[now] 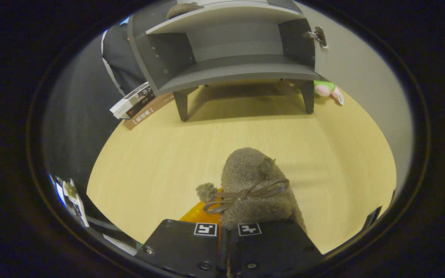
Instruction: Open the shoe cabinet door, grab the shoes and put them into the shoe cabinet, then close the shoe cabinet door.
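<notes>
A fuzzy grey-brown slipper [251, 185] with a ribbon bow and a pompom sticks out forward from between my fingers, and the gripper [226, 233] is shut on its heel end. It hangs above the pale wooden tabletop [160, 162]. Beyond it stands the grey shoe cabinet [230, 54] on short legs, its door [355, 73] swung open to the right with a metal hinge showing. The lower shelf [238, 69] is bare. On the upper shelf lies another fuzzy shoe [184, 9], only partly seen.
Two boxes [135, 102] lie on the table left of the cabinet's front leg. A pink and green soft toy [328, 90] sits by the right leg, near the open door. A person in dark clothing [120, 58] stands behind the cabinet's left side.
</notes>
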`<state>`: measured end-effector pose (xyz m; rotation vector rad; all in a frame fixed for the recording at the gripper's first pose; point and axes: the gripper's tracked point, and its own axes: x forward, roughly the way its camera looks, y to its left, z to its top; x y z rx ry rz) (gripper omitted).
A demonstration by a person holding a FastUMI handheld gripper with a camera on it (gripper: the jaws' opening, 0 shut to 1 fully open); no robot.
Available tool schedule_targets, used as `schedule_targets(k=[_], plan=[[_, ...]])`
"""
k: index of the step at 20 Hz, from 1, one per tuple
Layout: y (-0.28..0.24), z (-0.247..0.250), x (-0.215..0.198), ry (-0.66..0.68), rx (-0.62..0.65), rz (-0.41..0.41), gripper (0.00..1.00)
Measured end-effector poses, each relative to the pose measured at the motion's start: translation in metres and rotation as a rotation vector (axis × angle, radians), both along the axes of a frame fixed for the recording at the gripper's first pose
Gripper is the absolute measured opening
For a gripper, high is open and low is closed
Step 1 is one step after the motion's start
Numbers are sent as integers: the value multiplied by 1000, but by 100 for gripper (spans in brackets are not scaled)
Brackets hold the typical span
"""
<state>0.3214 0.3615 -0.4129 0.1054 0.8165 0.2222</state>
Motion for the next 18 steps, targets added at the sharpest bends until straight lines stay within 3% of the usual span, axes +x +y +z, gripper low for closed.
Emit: schedule_targets(k=[10, 18], plan=[[4, 189, 16, -287, -42, 49, 6], [7, 330, 88, -526, -50, -5, 6]])
